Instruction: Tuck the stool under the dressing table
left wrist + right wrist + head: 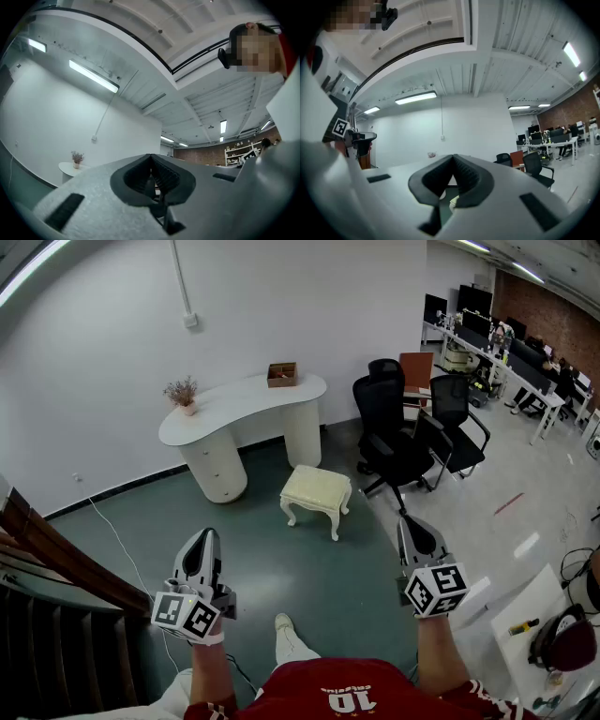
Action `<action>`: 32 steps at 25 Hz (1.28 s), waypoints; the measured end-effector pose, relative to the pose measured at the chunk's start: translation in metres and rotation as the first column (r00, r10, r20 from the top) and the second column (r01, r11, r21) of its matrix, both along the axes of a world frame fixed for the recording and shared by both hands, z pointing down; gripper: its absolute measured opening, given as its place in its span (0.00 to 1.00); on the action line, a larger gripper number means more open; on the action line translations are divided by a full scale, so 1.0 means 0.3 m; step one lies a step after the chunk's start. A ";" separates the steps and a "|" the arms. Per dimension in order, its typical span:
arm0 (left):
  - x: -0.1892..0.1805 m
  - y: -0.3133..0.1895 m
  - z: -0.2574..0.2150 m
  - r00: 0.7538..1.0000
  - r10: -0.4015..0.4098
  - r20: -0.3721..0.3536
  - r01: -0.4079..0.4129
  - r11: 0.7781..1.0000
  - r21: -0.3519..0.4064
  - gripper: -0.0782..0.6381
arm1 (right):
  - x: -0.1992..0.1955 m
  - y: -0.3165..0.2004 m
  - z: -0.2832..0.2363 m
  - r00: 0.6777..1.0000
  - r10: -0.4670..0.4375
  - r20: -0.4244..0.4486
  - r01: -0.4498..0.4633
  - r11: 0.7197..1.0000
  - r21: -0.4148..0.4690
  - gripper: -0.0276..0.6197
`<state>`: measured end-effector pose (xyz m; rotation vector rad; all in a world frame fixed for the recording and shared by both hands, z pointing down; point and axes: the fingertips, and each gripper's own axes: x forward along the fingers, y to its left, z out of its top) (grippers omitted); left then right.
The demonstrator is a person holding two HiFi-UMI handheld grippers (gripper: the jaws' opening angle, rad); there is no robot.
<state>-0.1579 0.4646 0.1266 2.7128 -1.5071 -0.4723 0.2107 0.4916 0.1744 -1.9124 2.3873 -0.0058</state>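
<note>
Stool: cream, padded top, curved white legs. It stands on the green floor out in front of the table, just off its right pedestal & not under the top. The table is white w/ a curved top on two round pedestals, against the white wall. On it are a small dried plant in a pot at the left end and a wooden box at the back right. Black office chairs crowd just right of the stool. Further right the floor turns pale grey, w/ a row of desks running to a brick wall. A wooden stair rail is at the near left, and a white cable trails over the floor.

Left tool & right tool are both held in the air on the near side, well apart from the stool. Jaws are closed on both, nothing between them.

Left gripper view: left tool tips meet. It looks up at the ceiling lights; the table end & plant sit low left, w/ shelving far right. No stool here.

Right gripper view: right tool is pinched closed, w/ a sliver of the stool seen below the tips, chairs at right & the plant just over the jaws.
</note>
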 end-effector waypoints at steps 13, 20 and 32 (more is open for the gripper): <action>0.027 0.009 0.009 0.999 0.007 0.032 -0.007 1.000 0.006 0.11 | -0.018 0.003 -0.018 0.999 -0.006 -0.039 0.007 1.000 0.024 0.04; 0.029 0.014 0.018 0.999 0.013 0.032 -0.013 1.000 0.002 0.12 | -0.045 0.015 -0.021 0.997 -0.072 0.004 0.072 0.996 0.051 0.05; -0.037 -0.062 0.073 0.997 -0.032 0.073 0.035 0.999 -0.042 0.11 | -0.095 -0.094 -0.007 0.993 -0.112 0.047 0.110 0.993 0.032 0.05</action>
